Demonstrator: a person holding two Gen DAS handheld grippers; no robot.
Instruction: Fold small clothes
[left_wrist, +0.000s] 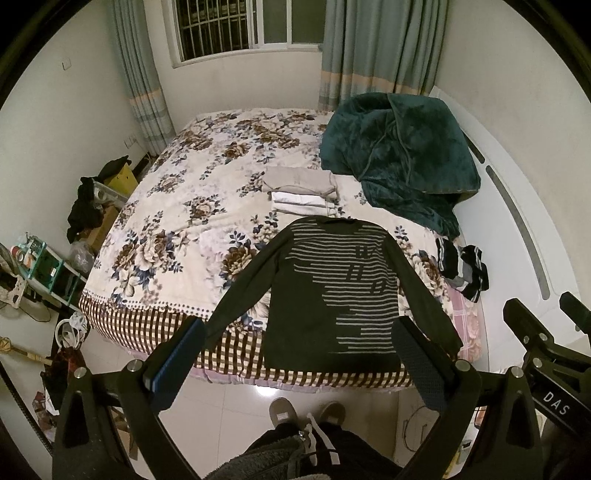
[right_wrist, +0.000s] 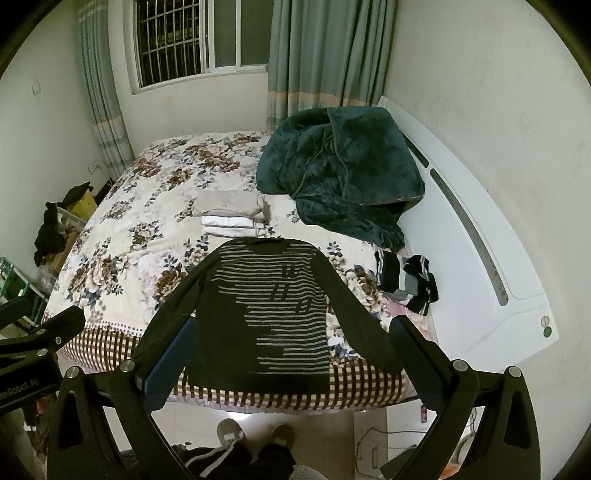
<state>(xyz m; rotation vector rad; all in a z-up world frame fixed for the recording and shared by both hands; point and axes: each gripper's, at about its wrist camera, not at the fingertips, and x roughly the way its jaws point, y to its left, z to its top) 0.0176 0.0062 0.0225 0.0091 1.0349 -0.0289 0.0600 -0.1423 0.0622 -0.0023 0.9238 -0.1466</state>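
A dark long-sleeved sweater with grey stripes (left_wrist: 332, 291) lies flat, face up, at the near edge of the flower-patterned bed (left_wrist: 184, 206), sleeves spread out and down. It also shows in the right wrist view (right_wrist: 266, 306). My left gripper (left_wrist: 299, 354) is open and empty, held above the floor in front of the sweater's hem. My right gripper (right_wrist: 291, 354) is open and empty, also in front of the hem; it shows at the right edge of the left wrist view (left_wrist: 543, 332). A stack of folded light clothes (left_wrist: 303, 192) lies behind the sweater's collar.
A dark green blanket (left_wrist: 399, 155) is heaped at the bed's far right. A small pile of black, white and grey clothes (left_wrist: 461, 269) lies at the bed's right edge. Boxes, shelves and clutter (left_wrist: 48, 273) stand on the floor to the left. The person's feet (left_wrist: 306, 413) are below.
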